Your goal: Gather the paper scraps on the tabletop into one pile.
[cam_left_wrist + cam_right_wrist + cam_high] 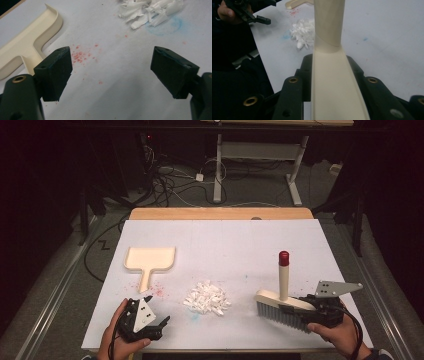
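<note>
Low at the near left corner of the table (225,235): left gripper (161,324), held in a hand (116,340) that comes in from the bottom edge, forearm angled up and to the right. Jaws spread wide, pointing right and slightly away, nothing between them but bare white surface speckled with red crumbs (80,56). Grey three-cornered plate on top, tilted toward the camera.

Just beyond that gripper, a cream dustpan (149,260), lying flat, handle toward the near edge, open mouth facing the far side. Pan itself holding nothing; red crumbs scattered just beside the end of the handle. In the left gripper view, same dustpan (30,45) at upper left, handle running toward the left jaw without touching it.

Near the middle of the table, a loose heap of white paper scraps (206,298), resting on a faint blue smudge (163,26), well apart from the dustpan.

To the right of the heap, a cream hand brush (280,305) with grey bristles pressed down on the table and a handle standing upright, red cap on top. Near, but not touching, the paper scraps.

At the near right: right gripper (300,307), jaws pinching the back of the brush head, gripped by a hand (340,335) reaching in from the bottom right corner, wrist level, gripper pointing left toward the heap. In the right gripper view, cream brush back (334,90) clamped snugly between both black jaws.
</note>
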Demonstrator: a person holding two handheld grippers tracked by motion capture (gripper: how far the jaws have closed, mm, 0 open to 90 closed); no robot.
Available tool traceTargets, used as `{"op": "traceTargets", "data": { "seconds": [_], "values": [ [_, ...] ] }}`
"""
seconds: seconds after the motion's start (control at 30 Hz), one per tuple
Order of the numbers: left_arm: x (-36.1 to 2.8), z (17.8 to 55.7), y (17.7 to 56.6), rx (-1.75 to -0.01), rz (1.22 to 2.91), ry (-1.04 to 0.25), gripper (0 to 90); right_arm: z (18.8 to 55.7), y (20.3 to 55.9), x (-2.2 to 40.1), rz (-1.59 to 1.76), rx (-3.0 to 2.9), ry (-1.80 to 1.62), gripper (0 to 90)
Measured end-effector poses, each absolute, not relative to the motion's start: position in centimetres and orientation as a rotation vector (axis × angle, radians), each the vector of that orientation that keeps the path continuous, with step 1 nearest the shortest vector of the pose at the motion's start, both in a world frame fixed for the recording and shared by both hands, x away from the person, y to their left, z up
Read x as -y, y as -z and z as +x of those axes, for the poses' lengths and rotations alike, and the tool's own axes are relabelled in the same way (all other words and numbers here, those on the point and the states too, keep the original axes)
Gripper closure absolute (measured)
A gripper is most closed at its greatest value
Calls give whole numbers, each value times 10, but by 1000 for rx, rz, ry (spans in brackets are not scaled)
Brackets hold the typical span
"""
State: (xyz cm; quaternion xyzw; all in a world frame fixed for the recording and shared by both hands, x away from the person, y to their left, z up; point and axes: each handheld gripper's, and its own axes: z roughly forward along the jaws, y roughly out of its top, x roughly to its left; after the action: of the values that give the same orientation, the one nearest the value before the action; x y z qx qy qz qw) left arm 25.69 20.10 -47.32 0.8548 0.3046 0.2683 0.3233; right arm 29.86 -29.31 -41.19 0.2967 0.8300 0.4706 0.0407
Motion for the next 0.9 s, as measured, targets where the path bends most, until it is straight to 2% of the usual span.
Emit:
{"op": "traceTargets", "data": {
  "seconds": [0.4, 0.73, 0.9],
  "values": [
    [-196, 259, 476, -786, 2272, -690, 168, 354, 431, 301, 1199, -2645, -1362, 654],
    [-194, 258, 477, -768, 2300, -681, 168, 407, 427, 302, 1176, -2779, -1225, 526],
    [-192, 256, 479, -740, 2325, -652, 177, 420, 418, 295, 1095, -2796, -1038, 415]
  ]
}}
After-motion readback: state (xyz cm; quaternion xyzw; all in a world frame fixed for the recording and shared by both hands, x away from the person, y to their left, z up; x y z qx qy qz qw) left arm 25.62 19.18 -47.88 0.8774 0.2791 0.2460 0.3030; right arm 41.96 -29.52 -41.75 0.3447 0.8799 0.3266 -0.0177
